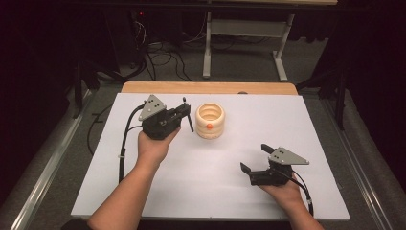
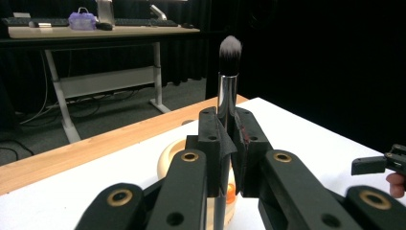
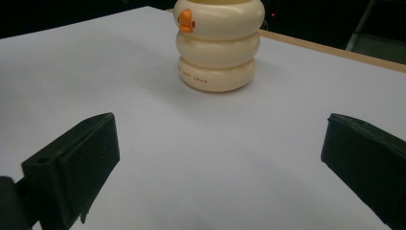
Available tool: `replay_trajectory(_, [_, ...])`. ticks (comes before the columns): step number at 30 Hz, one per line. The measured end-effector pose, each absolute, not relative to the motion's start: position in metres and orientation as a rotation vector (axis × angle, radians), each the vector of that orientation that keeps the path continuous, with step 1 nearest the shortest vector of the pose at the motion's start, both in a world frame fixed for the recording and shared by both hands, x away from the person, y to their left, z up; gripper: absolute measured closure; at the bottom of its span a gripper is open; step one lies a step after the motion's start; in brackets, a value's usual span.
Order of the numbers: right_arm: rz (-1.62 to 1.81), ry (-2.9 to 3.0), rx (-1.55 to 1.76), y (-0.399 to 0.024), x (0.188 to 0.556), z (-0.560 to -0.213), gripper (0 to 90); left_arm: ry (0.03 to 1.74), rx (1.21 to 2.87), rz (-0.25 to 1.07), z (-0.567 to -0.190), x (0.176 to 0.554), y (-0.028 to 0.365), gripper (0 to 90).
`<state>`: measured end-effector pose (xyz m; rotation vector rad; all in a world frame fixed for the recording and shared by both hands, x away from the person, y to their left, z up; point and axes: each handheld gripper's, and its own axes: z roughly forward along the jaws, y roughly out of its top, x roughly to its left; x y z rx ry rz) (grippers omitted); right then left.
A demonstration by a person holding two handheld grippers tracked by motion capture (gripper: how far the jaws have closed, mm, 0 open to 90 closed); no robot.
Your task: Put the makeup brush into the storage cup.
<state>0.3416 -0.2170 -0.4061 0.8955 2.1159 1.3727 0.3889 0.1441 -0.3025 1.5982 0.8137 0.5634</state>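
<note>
The left gripper clenched a makeup brush upright between its fingers, bristles above them, just beside the cream ringed holder on the counter. The right gripper sat released, well apart.

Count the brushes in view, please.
1. The brush is clamped upright in the left gripper, beside the cream holder. The holder's inside is partly hidden, so more could sit there.
</note>
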Motion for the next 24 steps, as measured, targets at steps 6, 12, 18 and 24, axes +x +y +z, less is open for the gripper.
replay_trajectory(6, [1.362,2.116,0.890,-0.218,0.341,-0.406,0.8,0.829,1.574,0.579,-0.301,0.395,0.144,83.6])
replay_trajectory(12, [1.354,2.111,0.861,-0.218,0.341,-0.405,0.8,0.831,1.559,0.583,-0.298,0.399,0.141,83.6])
replay_trajectory(18, [1.370,2.108,0.876,-0.219,0.340,-0.404,0.8,0.824,1.566,0.599,-0.293,0.401,0.135,83.6])
replay_trajectory(24, [1.389,2.103,0.873,-0.220,0.341,-0.403,0.8,0.811,1.570,0.607,-0.287,0.405,0.129,83.6])
